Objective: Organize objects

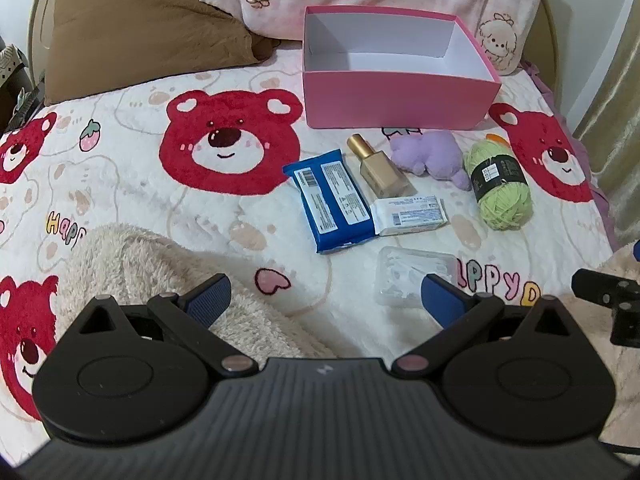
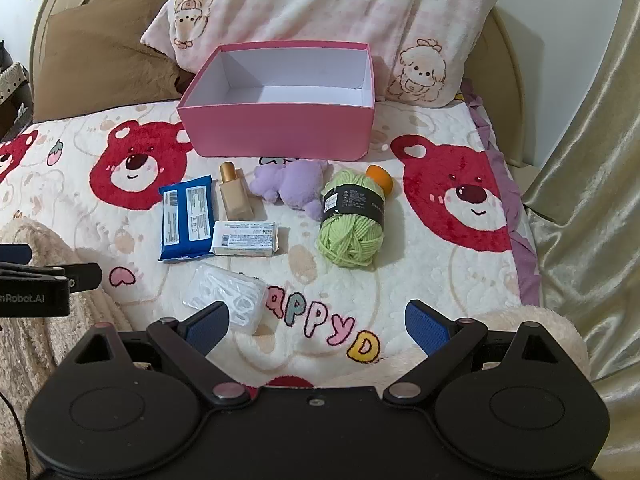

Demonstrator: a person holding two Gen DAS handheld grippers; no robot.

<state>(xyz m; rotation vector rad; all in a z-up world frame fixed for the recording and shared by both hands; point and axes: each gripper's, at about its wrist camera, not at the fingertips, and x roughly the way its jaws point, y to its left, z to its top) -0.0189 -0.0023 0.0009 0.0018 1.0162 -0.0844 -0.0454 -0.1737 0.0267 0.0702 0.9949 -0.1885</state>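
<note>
An open pink box (image 1: 400, 100) (image 2: 280, 136), empty inside, stands at the back of the bed. In front of it lie a blue packet (image 1: 332, 196) (image 2: 186, 218), a beige bottle with a gold cap (image 1: 378, 166) (image 2: 234, 194), a white packet (image 1: 410, 216) (image 2: 245, 239), a purple plush (image 1: 432, 154) (image 2: 292, 188), green yarn (image 1: 500, 184) (image 2: 352, 220), an orange item (image 2: 380, 176) and a clear plastic pack (image 1: 408, 276) (image 2: 228, 292). My left gripper (image 1: 325, 300) and right gripper (image 2: 316, 322) are open and empty, held short of the objects.
The bed has a white blanket with red bears (image 1: 228, 140) (image 2: 460, 196). A brown pillow (image 1: 140, 28) and a pink-white pillow (image 2: 320, 8) lie behind the box. A fluffy cream blanket (image 1: 140, 264) lies near me. A curtain (image 2: 592, 160) hangs at the right.
</note>
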